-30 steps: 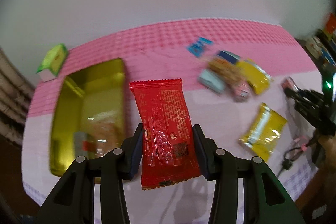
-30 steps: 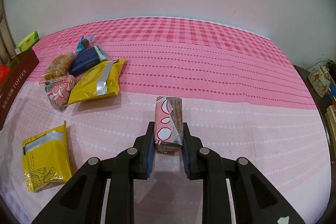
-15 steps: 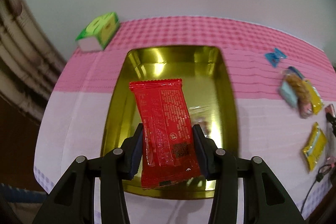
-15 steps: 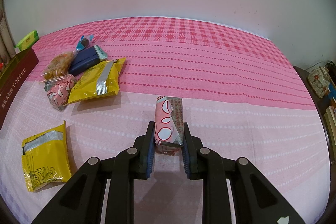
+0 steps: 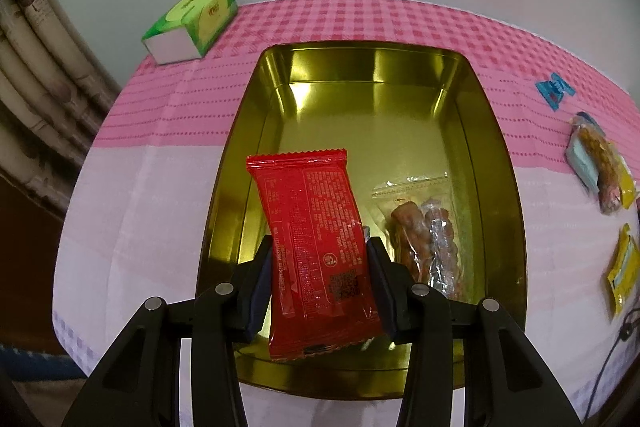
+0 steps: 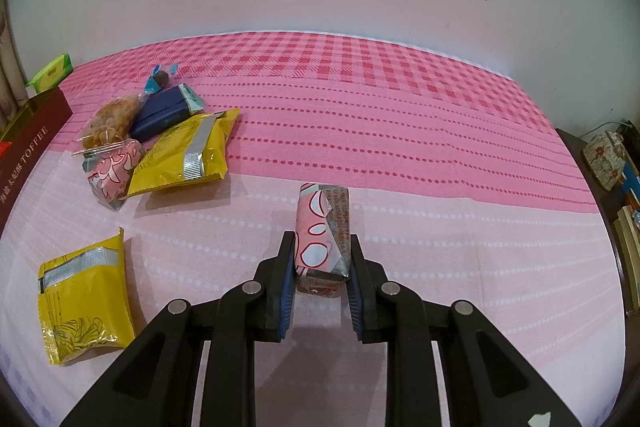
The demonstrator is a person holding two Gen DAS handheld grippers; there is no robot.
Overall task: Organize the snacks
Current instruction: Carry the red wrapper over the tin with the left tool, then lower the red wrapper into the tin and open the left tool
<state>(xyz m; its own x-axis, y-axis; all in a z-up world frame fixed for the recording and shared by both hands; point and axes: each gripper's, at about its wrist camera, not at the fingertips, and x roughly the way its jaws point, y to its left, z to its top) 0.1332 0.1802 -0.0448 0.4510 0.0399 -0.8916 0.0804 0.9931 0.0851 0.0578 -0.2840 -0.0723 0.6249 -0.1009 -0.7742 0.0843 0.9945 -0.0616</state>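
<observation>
The red snack packet (image 5: 320, 251) was held upright by the left gripper (image 5: 320, 267), its jaws closed on both edges, above the near end of the gold tin (image 5: 500, 155), probably for release beside the clear bag (image 5: 424, 239). A pink wrapped bar (image 6: 323, 235) was pinched by the right gripper (image 6: 322, 263) above the tabletop (image 6: 440, 227), likely waiting.

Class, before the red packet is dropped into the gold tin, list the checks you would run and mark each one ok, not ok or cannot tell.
1. Left gripper clamps the red packet: ok.
2. Packet over the gold tin: ok.
3. Free floor beside the clear bag of snacks in the tin: ok.
4. Height above the tin floor: cannot tell.
5. Right gripper holds the pink packet: ok.
6. Right gripper away from the tin: ok.
</observation>
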